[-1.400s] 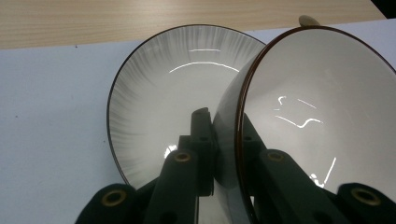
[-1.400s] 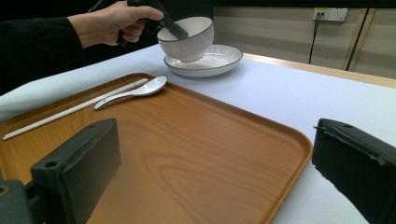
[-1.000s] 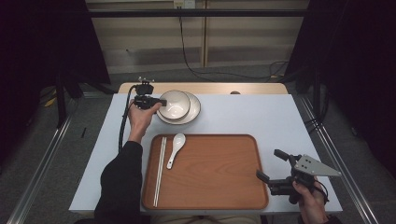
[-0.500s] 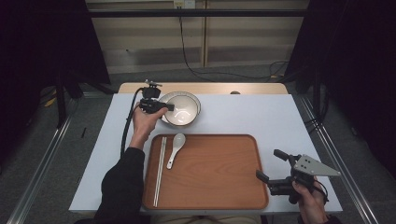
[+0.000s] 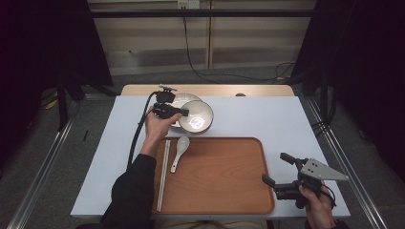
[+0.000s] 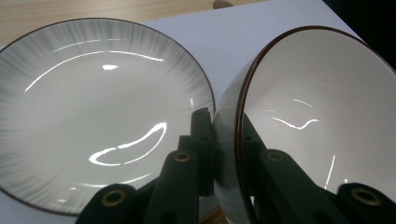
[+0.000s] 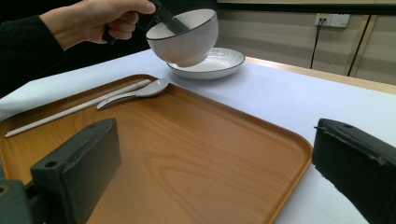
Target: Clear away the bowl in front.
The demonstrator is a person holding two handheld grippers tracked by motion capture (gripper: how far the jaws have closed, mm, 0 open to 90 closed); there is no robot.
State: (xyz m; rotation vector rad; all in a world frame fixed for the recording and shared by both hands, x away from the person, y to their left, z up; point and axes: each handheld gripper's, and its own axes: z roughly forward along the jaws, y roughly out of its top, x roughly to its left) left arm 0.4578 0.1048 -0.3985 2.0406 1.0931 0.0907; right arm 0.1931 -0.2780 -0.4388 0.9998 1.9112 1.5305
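Note:
My left gripper (image 5: 182, 112) (image 6: 228, 133) is shut on the rim of a white bowl (image 5: 197, 117) (image 6: 322, 116) (image 7: 184, 37) and holds it in the air, tilted. Behind and below the bowl a white plate (image 5: 180, 101) (image 6: 93, 112) (image 7: 217, 61) rests on the table. A wooden tray (image 5: 224, 176) (image 7: 187, 158) lies near the front, with a white spoon (image 5: 178, 150) (image 7: 135, 92) and chopsticks (image 5: 163, 172) (image 7: 70, 111) at its left side. My right gripper (image 5: 277, 168) (image 7: 210, 172) stands open at the tray's right front edge, nothing between its jaws.
A white cloth (image 5: 267, 119) covers the table, and a strip of bare wood (image 5: 248, 90) shows at its far edge. The left gripper's black cable (image 5: 138, 133) trails down the table's left side. Metal rails (image 5: 344, 157) flank the table.
The left gripper has lifted the bowl off the plate and carried it right and toward the tray. The right gripper has stayed still.

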